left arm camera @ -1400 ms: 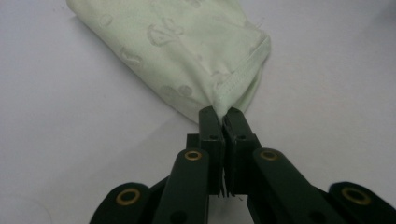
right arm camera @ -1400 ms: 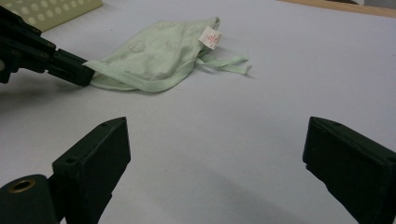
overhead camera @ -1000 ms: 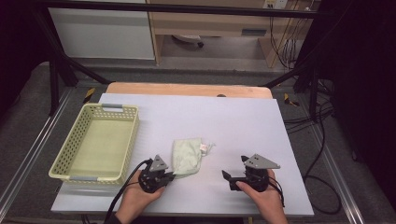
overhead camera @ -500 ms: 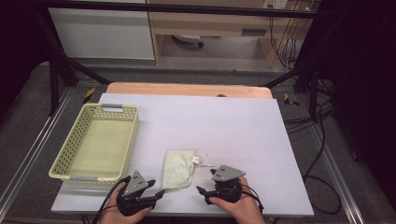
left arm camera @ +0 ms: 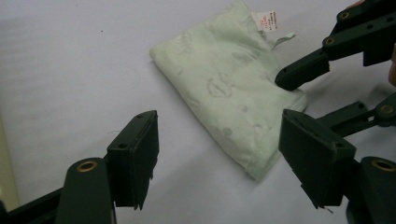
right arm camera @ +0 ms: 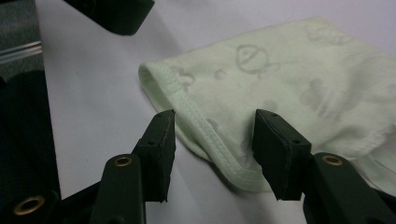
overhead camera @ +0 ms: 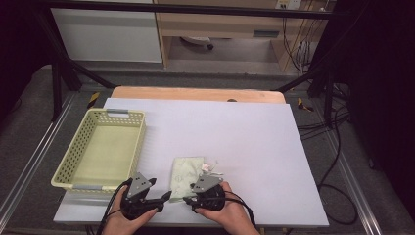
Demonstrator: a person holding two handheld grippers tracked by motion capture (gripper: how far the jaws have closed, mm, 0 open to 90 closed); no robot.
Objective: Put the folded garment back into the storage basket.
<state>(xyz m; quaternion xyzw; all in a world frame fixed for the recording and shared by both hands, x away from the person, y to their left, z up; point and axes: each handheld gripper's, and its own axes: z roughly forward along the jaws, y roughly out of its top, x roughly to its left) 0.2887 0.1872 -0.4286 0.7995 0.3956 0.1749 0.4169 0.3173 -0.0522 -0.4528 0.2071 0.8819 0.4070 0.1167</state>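
Lying flat, folded cloth (right arm camera: 289, 98), hem between right gripper (right arm camera: 212, 151) fingers (right arm camera: 159, 144)

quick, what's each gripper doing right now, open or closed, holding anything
Left gripper: open, holding nothing, jaws short of the green cloth.
Right gripper: open, jaws astride the cloth's hemmed edge, not clamped on it.

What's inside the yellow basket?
Nothing shows inside the yellow basket: in the high view its floor looks bare. A thin strip just behind the near wall is hidden. The green cloth lies on the table beside it.
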